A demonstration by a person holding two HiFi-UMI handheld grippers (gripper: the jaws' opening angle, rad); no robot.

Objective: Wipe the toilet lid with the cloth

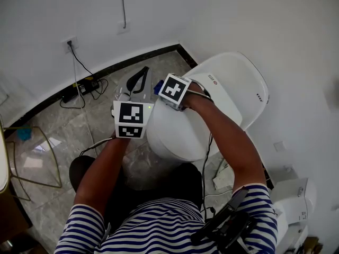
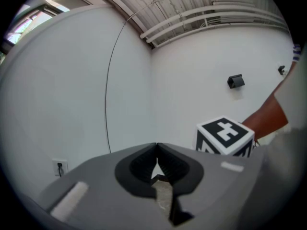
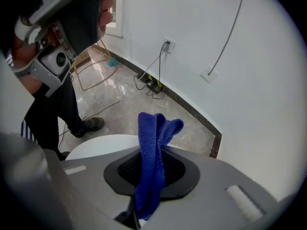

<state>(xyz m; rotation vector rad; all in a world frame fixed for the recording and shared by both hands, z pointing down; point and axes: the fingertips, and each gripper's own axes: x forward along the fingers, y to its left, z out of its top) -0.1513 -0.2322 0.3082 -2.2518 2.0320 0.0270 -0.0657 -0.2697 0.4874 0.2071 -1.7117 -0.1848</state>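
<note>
My right tool (image 3: 152,169) is clamped on a blue cloth (image 3: 153,143). The cloth runs up between the jaws, and its folded end stands out past their tips. Just under this tool, touching or nearly touching the cloth, is the white toilet lid (image 3: 96,147), which is closed.

From the head view, the right tool (image 1: 159,90) sits at the lid's (image 1: 177,136) far left edge, with the cloth (image 1: 157,88) poking out on its left side. My left tool (image 1: 139,81) is just beside it, off the toilet and over the tiled floor (image 1: 63,142).

In its own view the left tool (image 2: 157,150) has its jaws closed tip to tip, with nothing between them. The right tool's marker cube (image 2: 224,135) shows close on its right. Beyond both tools, cables (image 1: 79,91) lie by the white wall (image 1: 63,15).
</note>
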